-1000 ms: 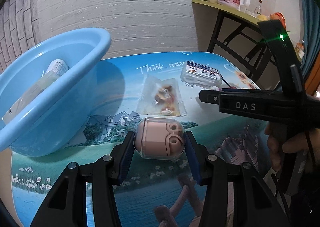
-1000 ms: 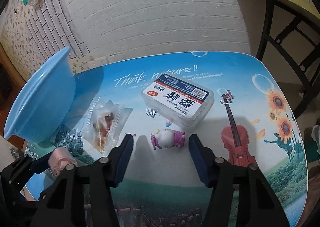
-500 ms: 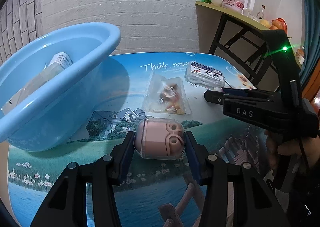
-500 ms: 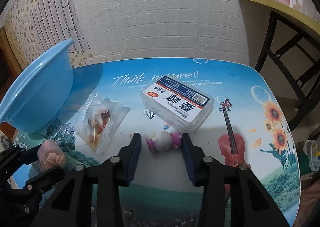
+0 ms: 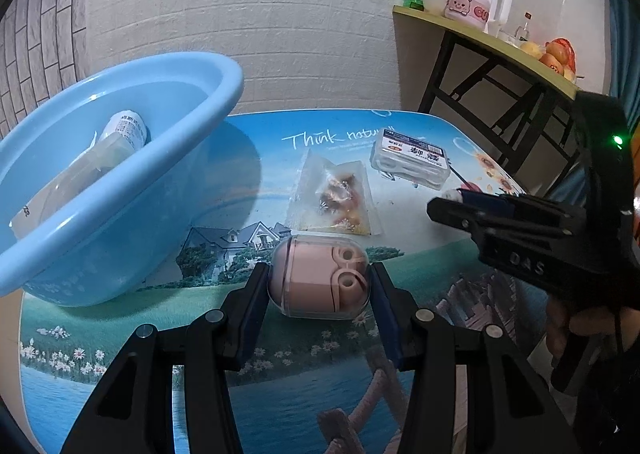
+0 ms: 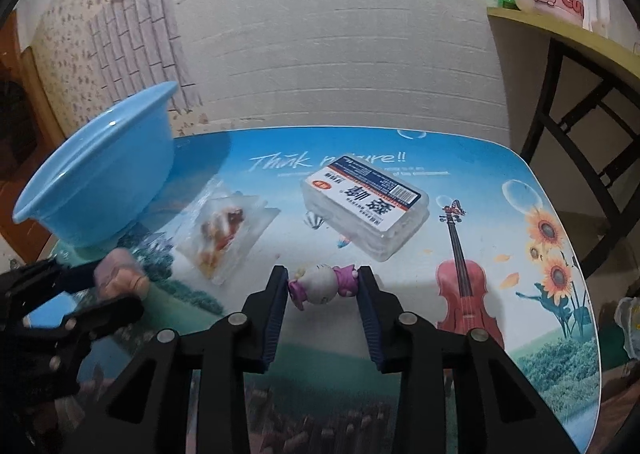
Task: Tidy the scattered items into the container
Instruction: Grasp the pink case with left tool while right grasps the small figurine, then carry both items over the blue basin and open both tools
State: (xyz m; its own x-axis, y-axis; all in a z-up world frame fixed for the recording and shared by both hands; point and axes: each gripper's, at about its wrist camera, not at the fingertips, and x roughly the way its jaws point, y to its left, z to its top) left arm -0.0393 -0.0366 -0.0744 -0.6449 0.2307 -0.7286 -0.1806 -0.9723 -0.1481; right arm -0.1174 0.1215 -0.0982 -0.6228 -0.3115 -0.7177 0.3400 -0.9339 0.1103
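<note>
With both grips full, I have the basin up-left of the left gripper, nearer than my right. Left clamps the pink capsule; right gripper has just closed on the cat figure, lying crosswise between the pads.

The left tongs clamp a pink capsule case, right of the blue basin on the counter; a bottle lies inside the basin.
</note>
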